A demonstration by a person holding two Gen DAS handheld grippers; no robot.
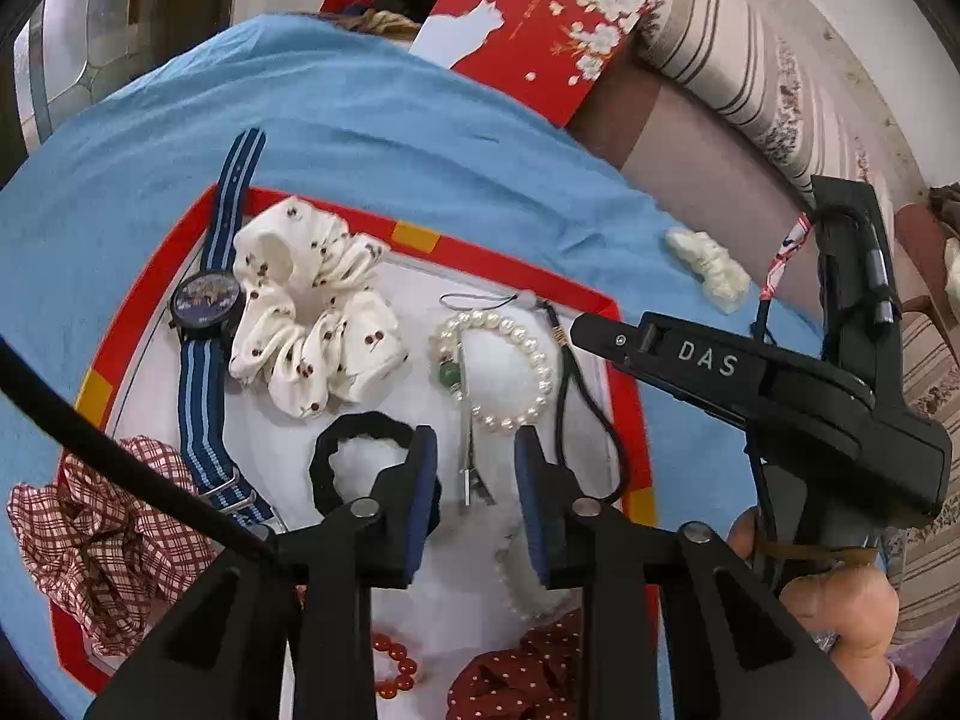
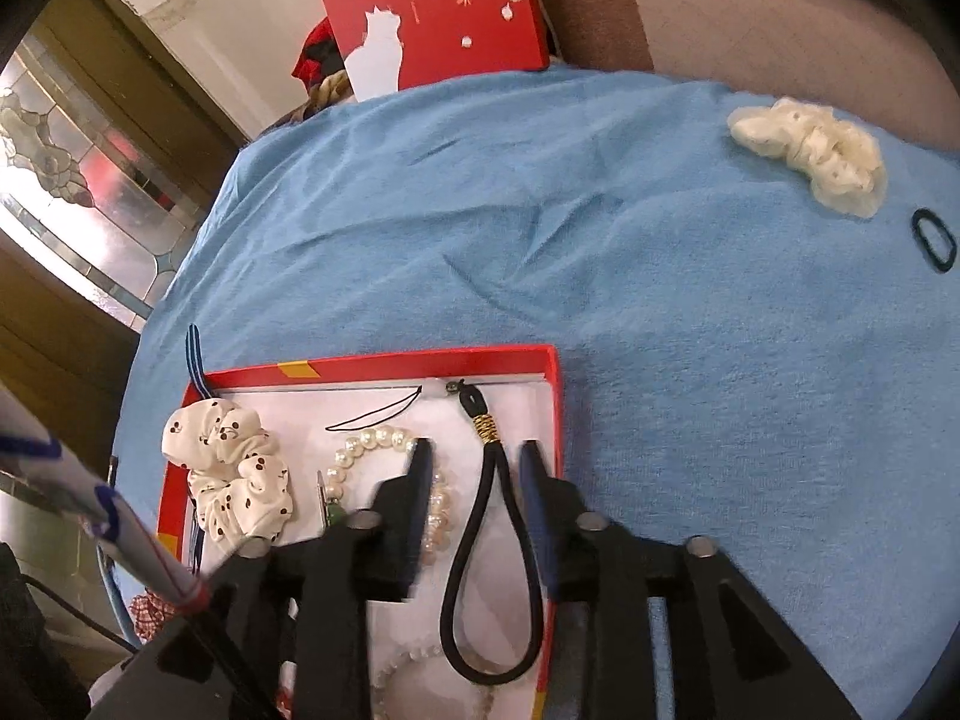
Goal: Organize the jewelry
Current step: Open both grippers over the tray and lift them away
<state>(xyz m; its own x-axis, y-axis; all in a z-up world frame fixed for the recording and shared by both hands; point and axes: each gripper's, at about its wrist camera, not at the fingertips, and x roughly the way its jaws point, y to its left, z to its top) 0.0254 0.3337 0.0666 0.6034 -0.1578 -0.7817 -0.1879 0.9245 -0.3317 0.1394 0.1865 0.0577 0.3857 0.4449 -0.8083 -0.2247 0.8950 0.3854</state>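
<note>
Watch only in left view; both grippers apart, empty

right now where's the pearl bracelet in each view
Left wrist: pearl bracelet lies mid-frame in the red box, just beyond the gripper's fingers.
Right wrist: pearl bracelet sits lower centre, partly behind a finger.
Shared landmark: cherry-print scrunchie, left of it.

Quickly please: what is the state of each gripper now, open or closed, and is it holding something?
Left gripper: open, holding nothing; a metal hair clip lies between its fingers.
Right gripper: open, holding nothing; a black cord loop lies between its fingers.
</note>
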